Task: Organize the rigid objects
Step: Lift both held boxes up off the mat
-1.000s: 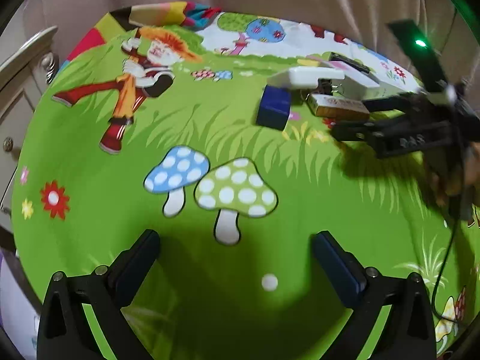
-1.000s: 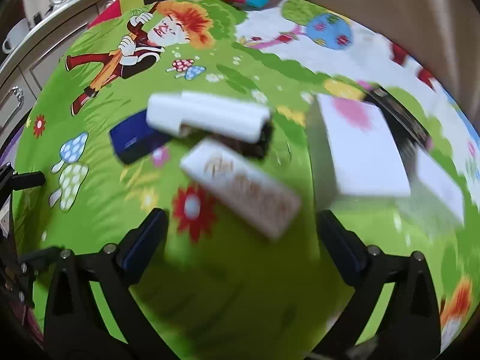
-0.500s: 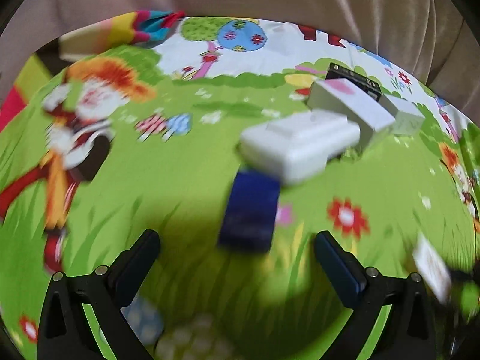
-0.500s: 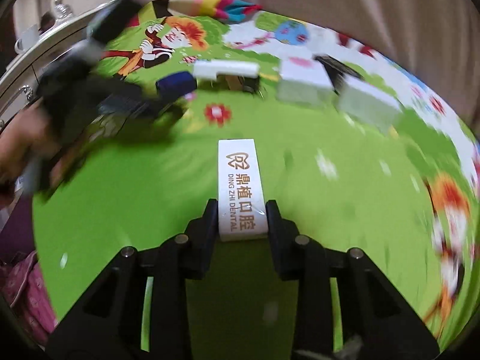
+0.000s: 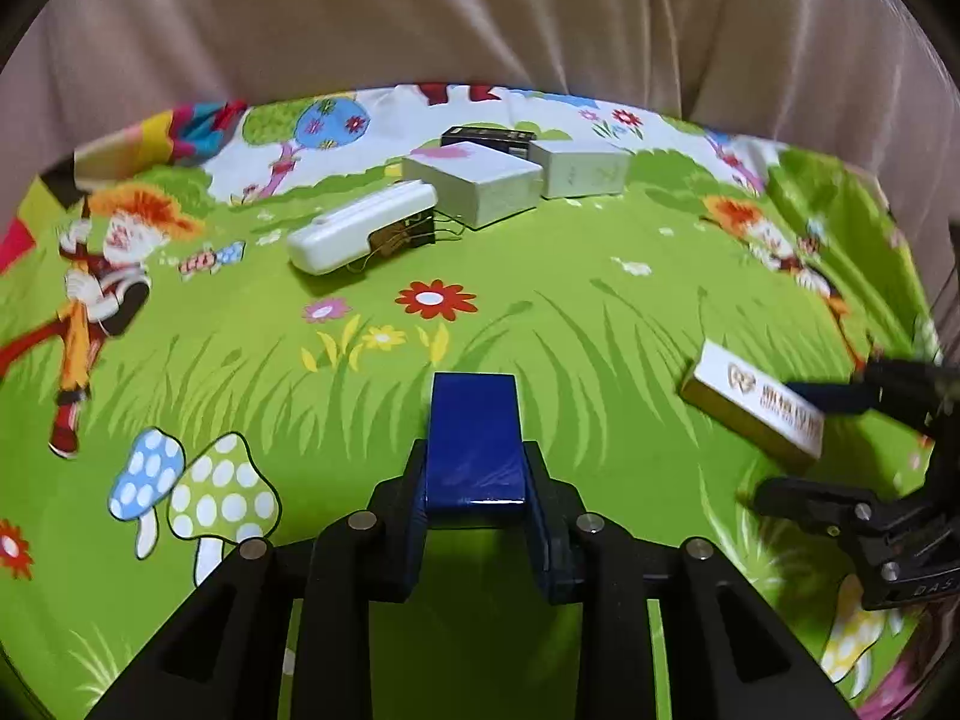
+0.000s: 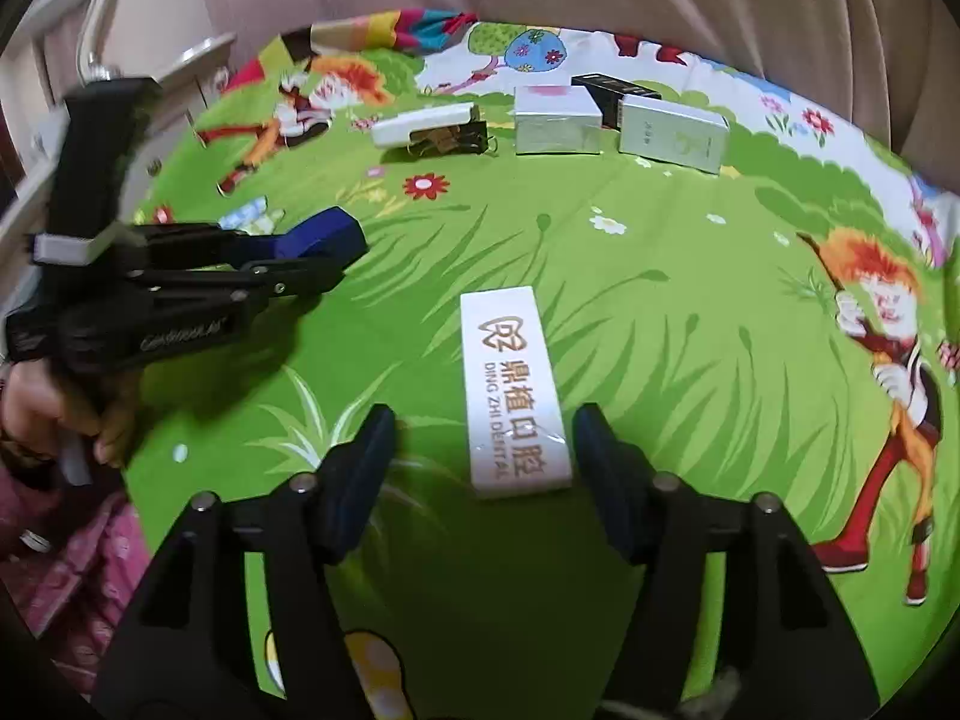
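Note:
My left gripper (image 5: 474,468) is shut on a dark blue box (image 5: 474,432), which sticks out forward between the pads, just above the green cartoon mat (image 5: 540,312). The right wrist view shows the same gripper (image 6: 324,252) with the blue box (image 6: 327,234) at the left. A white box with gold dental lettering (image 6: 510,384) lies on the mat between the fingers of my right gripper (image 6: 485,426). Its jaws are opening and the pads stand clear of the box's sides. In the left wrist view that box (image 5: 750,402) and the right gripper (image 5: 798,450) sit at the right edge.
At the mat's far side lie a long white case (image 5: 366,225) over some binder clips (image 5: 408,234), two white boxes (image 5: 474,183) (image 5: 579,168) and a black box (image 5: 486,135). Beige fabric rises behind. A cabinet (image 6: 90,60) stands at the left; a hand (image 6: 54,414) holds the left gripper.
My left gripper closed on the blue box and drew it away from the pile. My right gripper carried the dental box toward the near side, then spread its jaws off it.

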A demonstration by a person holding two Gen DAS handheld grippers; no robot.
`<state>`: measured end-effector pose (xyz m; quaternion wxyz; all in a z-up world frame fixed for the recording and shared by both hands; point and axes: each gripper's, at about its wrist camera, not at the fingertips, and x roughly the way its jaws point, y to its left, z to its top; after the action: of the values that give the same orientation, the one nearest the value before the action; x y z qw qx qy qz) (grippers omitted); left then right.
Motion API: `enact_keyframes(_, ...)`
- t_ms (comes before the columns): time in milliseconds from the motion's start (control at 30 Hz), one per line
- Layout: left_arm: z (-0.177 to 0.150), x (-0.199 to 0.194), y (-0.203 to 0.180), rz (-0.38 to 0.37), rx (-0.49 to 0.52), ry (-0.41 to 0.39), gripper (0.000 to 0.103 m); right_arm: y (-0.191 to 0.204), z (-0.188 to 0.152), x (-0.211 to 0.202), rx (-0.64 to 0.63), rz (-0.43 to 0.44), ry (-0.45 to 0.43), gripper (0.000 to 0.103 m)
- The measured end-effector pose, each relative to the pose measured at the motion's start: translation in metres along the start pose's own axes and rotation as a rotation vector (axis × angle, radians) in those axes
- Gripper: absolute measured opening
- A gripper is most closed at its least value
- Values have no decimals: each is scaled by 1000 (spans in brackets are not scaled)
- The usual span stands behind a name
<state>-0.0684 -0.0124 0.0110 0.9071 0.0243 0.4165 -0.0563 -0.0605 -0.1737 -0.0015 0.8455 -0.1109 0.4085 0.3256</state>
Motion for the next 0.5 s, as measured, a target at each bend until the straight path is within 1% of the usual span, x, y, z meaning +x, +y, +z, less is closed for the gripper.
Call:
enact_keyframes(33, 1, 0, 0, -3, -3, 1, 29, 5, 3, 4, -23, -46, 11, 67)
enact_keyframes(67, 1, 1, 1, -6, -8, 1, 30, 6, 4, 6, -37, -65, 12, 67)
enact_keyframes(100, 2, 1, 1, -10, -11, 0, 30, 6, 8, 8, -31, -61, 18, 67)
enact_keyframes(133, 2, 1, 2, -12, -13, 0, 30, 4, 10, 9, -18, -60, 22, 64)
enact_keyframes(167, 2, 2, 4, -12, -13, 0, 30, 3, 12, 11, -8, -71, 26, 59)
enact_keyframes(233, 0, 1, 2, -2, -8, -3, 30, 4, 13, 11, -5, -79, 26, 56)
enact_keyframes(300, 0, 1, 1, -1, -7, -4, 30, 5, 9, 9, 1, -87, 8, 52)
enact_keyframes(367, -1, 1, 1, -7, -12, -5, 30, 7, 6, 6, 5, -98, -1, 42)
enact_keyframes(433, -1, 0, 1, -7, -12, -5, 30, 8, 5, 4, 8, -112, -4, 35)
enact_keyframes(500, -1, 0, 2, -7, -11, -6, 30, 11, 5, 3, -5, -133, -5, 34)
